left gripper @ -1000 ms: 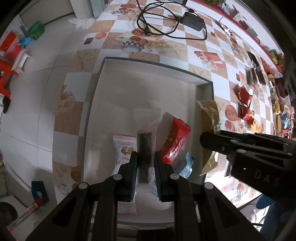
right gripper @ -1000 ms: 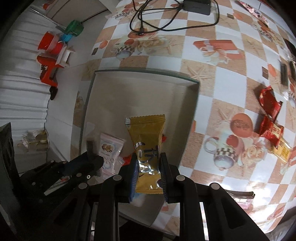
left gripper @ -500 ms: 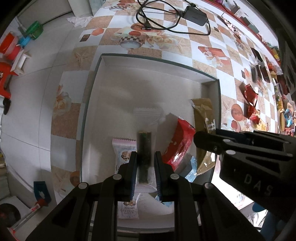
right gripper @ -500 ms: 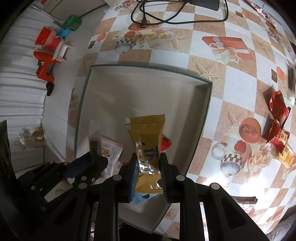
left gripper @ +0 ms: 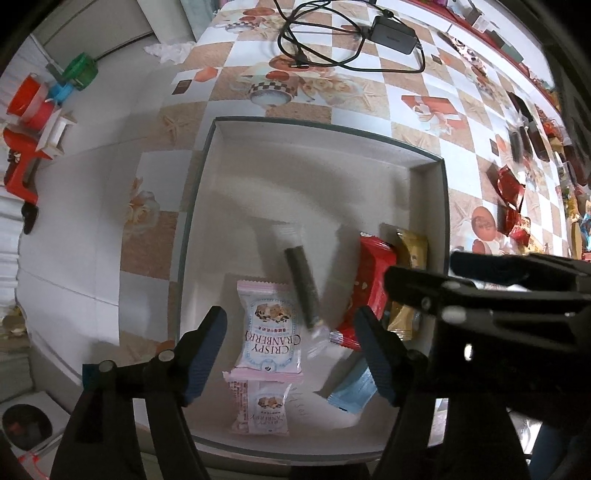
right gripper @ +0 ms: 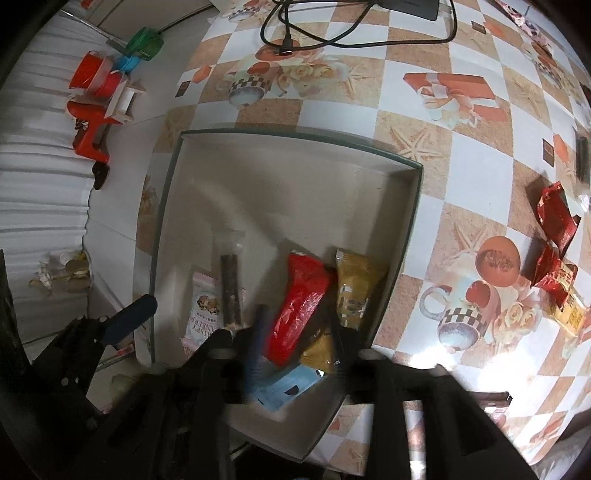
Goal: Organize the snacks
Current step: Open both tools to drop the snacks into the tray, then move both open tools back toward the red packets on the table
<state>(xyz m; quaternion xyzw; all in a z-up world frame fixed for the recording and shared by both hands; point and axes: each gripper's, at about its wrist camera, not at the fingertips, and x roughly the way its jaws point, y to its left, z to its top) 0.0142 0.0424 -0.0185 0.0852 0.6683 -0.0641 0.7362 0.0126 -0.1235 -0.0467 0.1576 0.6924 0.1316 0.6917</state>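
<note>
My left tool (left gripper: pixel 291 332) points straight down over the white box (left gripper: pixel 258 155) on the table (left gripper: pixel 369 96), and its jaws are opening, wide apart with nothing pressed between them. Below it the dark snack stick in its clear wrapper (left gripper: pixel 301 286) lies loose on the box floor, slightly blurred, one end overlapping the upper pink cranberry pack (left gripper: pixel 271 332); a second pink cranberry pack (left gripper: pixel 260 410) lies just beyond it toward the near wall. My right tool (right gripper: pixel 295 325) leans down over the same box, its jaws also opening and blurred with motion, and no pad touches anything. The gold packet (right gripper: pixel 356 284) rests free against the right wall of the box, just beside the red packet (right gripper: pixel 301 306), which leans on a light blue packet (right gripper: pixel 284 387) near the corner. In the left view the right tool's black body covers part of that corner. More red and yellow wrapped snacks (right gripper: pixel 554 236) lie scattered on the checked tablecloth well to the right of the box, and a black charger with its cable (left gripper: pixel 391 31) sits at the far side of the table.
</note>
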